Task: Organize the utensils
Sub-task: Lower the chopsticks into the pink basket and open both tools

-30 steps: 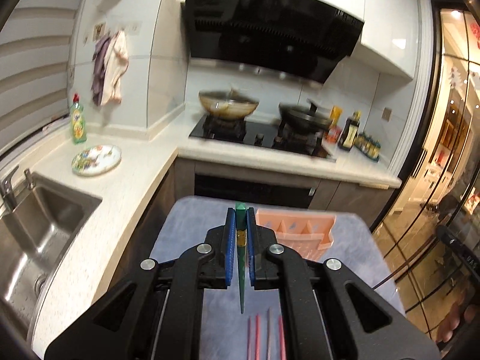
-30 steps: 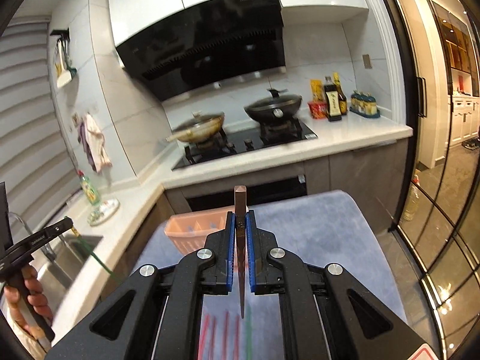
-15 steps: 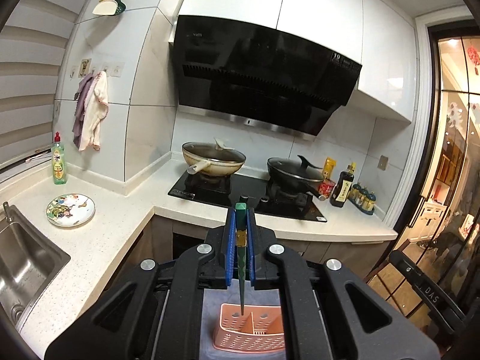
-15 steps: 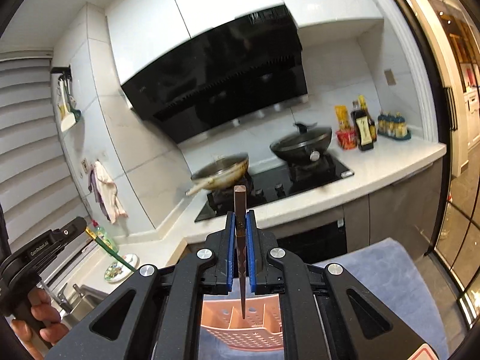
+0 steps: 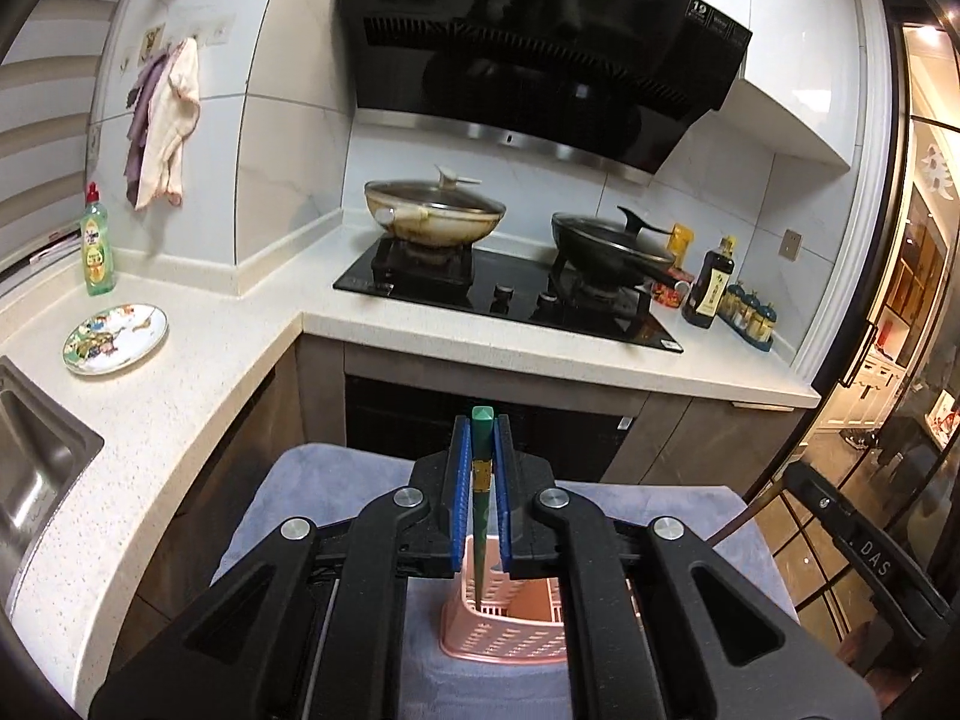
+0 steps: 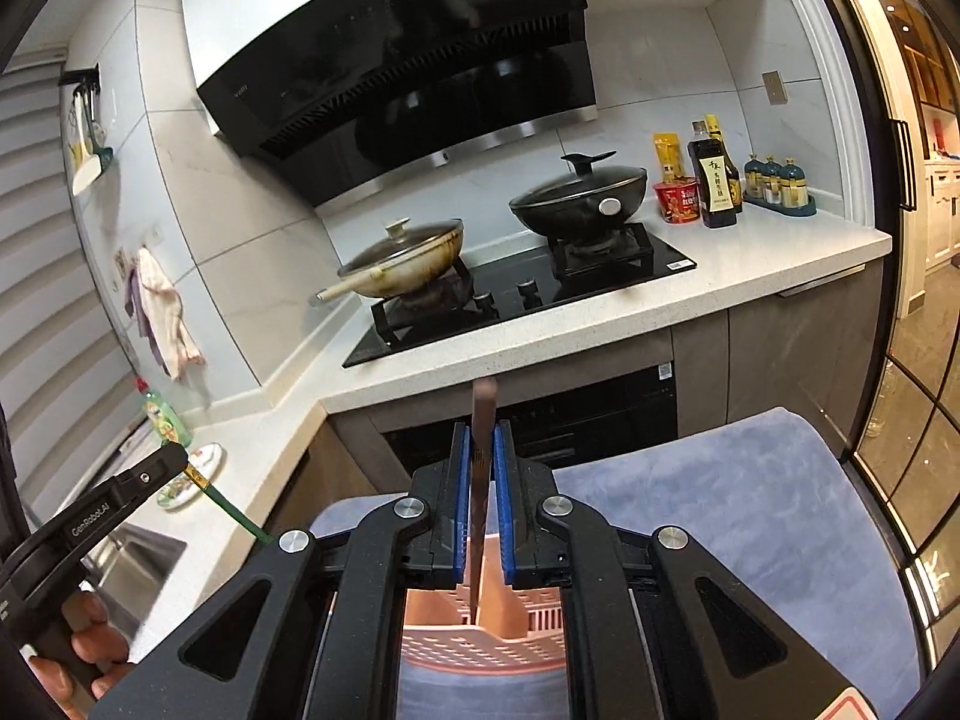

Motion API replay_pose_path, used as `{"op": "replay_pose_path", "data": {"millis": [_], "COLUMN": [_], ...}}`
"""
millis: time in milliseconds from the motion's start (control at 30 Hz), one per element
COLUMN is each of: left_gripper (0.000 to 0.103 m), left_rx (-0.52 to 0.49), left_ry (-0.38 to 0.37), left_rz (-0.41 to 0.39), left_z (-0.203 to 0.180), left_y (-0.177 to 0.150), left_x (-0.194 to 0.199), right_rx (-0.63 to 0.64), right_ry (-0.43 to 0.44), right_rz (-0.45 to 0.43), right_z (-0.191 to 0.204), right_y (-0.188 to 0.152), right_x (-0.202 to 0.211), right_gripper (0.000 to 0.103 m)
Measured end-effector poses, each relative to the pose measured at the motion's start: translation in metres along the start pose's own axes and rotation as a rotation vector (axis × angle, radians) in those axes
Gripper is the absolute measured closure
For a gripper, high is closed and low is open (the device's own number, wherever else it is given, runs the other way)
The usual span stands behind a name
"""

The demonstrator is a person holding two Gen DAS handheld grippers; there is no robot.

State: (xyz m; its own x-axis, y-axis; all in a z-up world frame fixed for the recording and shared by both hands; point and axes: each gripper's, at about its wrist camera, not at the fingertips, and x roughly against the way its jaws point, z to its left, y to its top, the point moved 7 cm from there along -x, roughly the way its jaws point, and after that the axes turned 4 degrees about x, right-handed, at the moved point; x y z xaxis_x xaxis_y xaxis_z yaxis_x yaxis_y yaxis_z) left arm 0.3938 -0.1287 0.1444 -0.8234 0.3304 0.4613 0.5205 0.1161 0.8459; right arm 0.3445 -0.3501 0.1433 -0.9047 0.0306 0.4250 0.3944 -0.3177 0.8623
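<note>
A: Left wrist view, item 1?
B: Left gripper, blue pads clamped on 1 green chopstick. The stick stands upright between the pads, top end above them, lower tip down inside the pink slotted basket.

A: Basket position?
B: Directly below and just ahead of the fingertips, on a grey-blue towel. Which compartment takes the tip, I cannot tell.

A: Background?
B: Beyond the gripper: 2 lidded pans on a black hob. Far to its left: 1 patterned plate, 1 green bottle.

A: Right wrist view?
B: Right gripper, jaws opening, 1 brown chopstick upright between the blue pads, with a thin gap showing either side of it. Its tip reaches into the same basket, under the fingertips, beside an inner divider.

A: Anything else?
B: Low to the left, the other gripper carrying its green stick, a hand on its handle.
</note>
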Motion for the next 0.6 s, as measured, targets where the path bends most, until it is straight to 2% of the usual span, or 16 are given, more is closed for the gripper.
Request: {"op": "replay_pose_path", "data": {"millis": [67, 167, 300, 467, 600], "left_gripper": [0.094, 0.070, 0.054, 0.051, 0.038], "left_rx": [0.013, 0.023, 0.013, -0.009, -0.030], "left_ry": [0.004, 0.024, 0.044, 0.047, 0.051], "left_rz": [0.006, 0.012, -0.012, -0.011, 0.020], "left_z": [0.003, 0.009, 0.013, 0.014, 0.019], "left_y": [-0.002, -0.003, -0.004, -0.012, -0.038], "left_x": [0.001, 0.007, 0.031, 0.067, 0.100], "right_rx": [0.001, -0.001, 0.038, 0.046, 0.044], "right_ry": [0.004, 0.009, 0.010, 0.036, 0.057], "right_rz": [-0.003, -0.026, -0.055, -0.046, 0.015], "right_z": [0.001, 0.001, 0.007, 0.012, 0.010], "right_y": [0.000, 0.005, 0.010, 0.001, -0.027], "right_x": [0.003, 0.017, 0.044, 0.086, 0.116], "right_gripper": [0.084, 0.069, 0.062, 0.058, 0.055]}}
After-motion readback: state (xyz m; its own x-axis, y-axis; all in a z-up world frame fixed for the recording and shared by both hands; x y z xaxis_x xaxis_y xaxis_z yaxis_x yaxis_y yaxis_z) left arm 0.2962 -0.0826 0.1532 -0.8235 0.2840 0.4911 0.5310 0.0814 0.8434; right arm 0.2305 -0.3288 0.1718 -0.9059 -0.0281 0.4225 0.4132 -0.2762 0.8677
